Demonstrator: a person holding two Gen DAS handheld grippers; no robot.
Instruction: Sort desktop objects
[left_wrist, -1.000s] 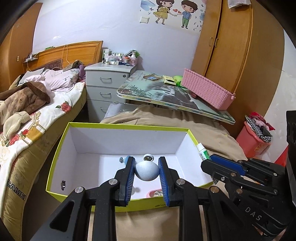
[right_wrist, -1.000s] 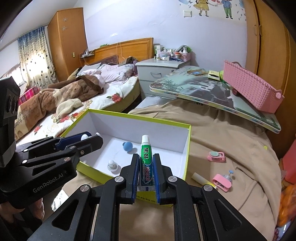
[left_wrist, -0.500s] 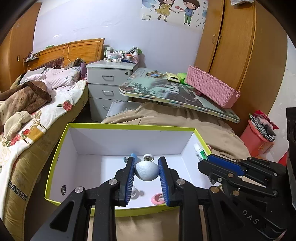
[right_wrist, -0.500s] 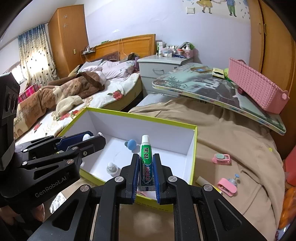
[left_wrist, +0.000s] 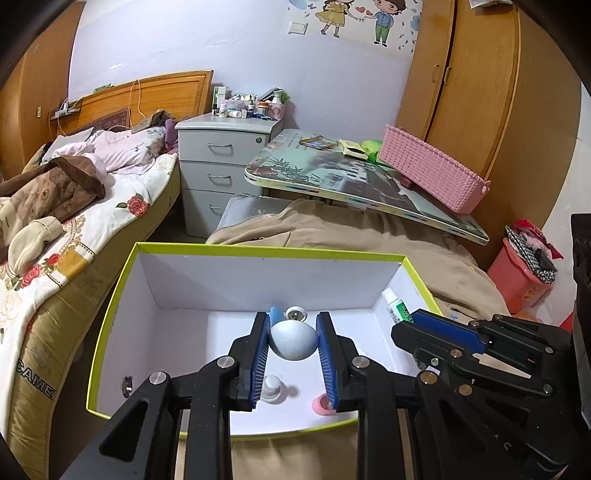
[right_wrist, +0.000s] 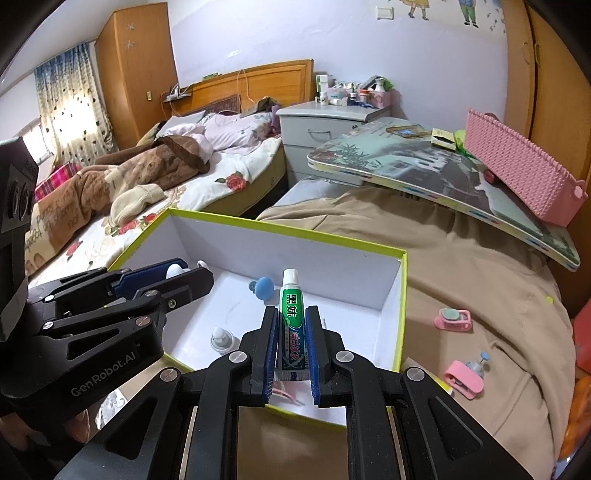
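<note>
A white box with a green rim (left_wrist: 266, 252) (right_wrist: 295, 235) lies on beige cloth. My left gripper (left_wrist: 293, 341) hovers above the box's inside, shut on a pale grey ball (left_wrist: 293, 341). In the right wrist view the left gripper (right_wrist: 173, 275) shows at the left with the ball (right_wrist: 174, 270) between its pads. My right gripper (right_wrist: 291, 319) is shut on a green toothpaste tube (right_wrist: 291, 317), cap up, over the box's near right part. The left wrist view also catches the tube (left_wrist: 397, 307). On the box floor lie a blue ball-shaped item (right_wrist: 264, 286), a small white knob (right_wrist: 221, 338) and a pink piece (left_wrist: 320, 404).
Two pink clips (right_wrist: 452, 319) (right_wrist: 463, 374) lie on the beige cloth (right_wrist: 461, 266) right of the box. Behind it a tilted picture board (left_wrist: 351, 181) carries a pink basket (left_wrist: 432, 173). A grey nightstand (left_wrist: 221, 173), a bed (left_wrist: 74, 206) at left, a red bin (left_wrist: 521, 280) at right.
Both grippers have moved forward over the box, which now fills more of each view. The ball and the tube stay held.
</note>
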